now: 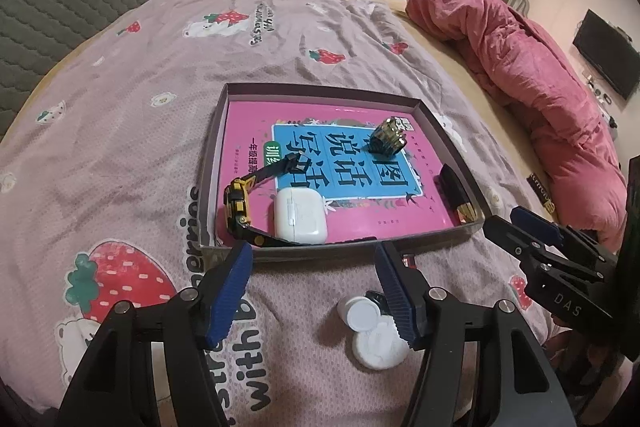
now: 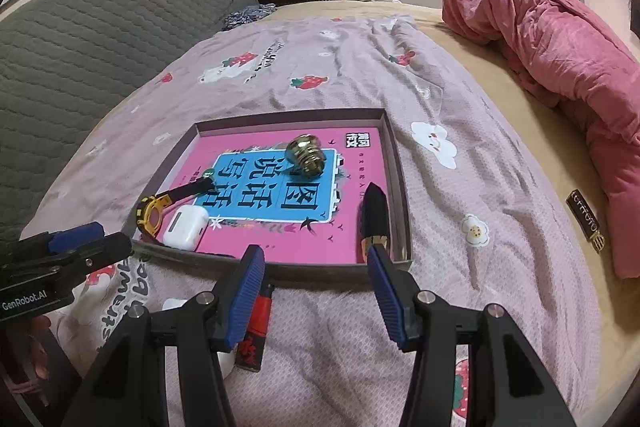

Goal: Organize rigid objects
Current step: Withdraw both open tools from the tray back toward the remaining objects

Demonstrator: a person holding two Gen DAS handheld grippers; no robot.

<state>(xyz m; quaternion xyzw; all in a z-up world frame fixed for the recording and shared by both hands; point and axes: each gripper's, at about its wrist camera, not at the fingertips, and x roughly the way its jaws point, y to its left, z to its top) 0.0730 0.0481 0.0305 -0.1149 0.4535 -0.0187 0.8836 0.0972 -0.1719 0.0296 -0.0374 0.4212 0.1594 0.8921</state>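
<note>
Lighter (image 2: 256,331) lies at the bottom centre of the right wrist view, red and black, on the bedspread (image 2: 460,227) just short of the tray's near wall; its long axis runs almost straight away from the camera, tipped a little to the right at the far end. The right gripper (image 2: 316,293) hangs above it with jaws spread and nothing between them, and the lighter sits under the left pad, not centred in the gap. By my reading this hand is the nearer one for it, and a small shift toward the lower left of the frame would bring the pads to either side of its narrow body.

In the left wrist view the left gripper (image 1: 316,295) is likewise spread and empty. White round case (image 1: 374,331), two joined discs, rests on the bedspread at bottom centre, partly behind the right-hand pad, so it lies to the right of the gap.

Farther up, the tray (image 1: 360,251) holds a pink book, with a yellow watch (image 1: 240,203) and white earbud case (image 1: 300,215) at its near left, a black and gold tube (image 2: 374,223) along its right wall, and a brass cylinder (image 2: 306,155) toward the far side.
</note>
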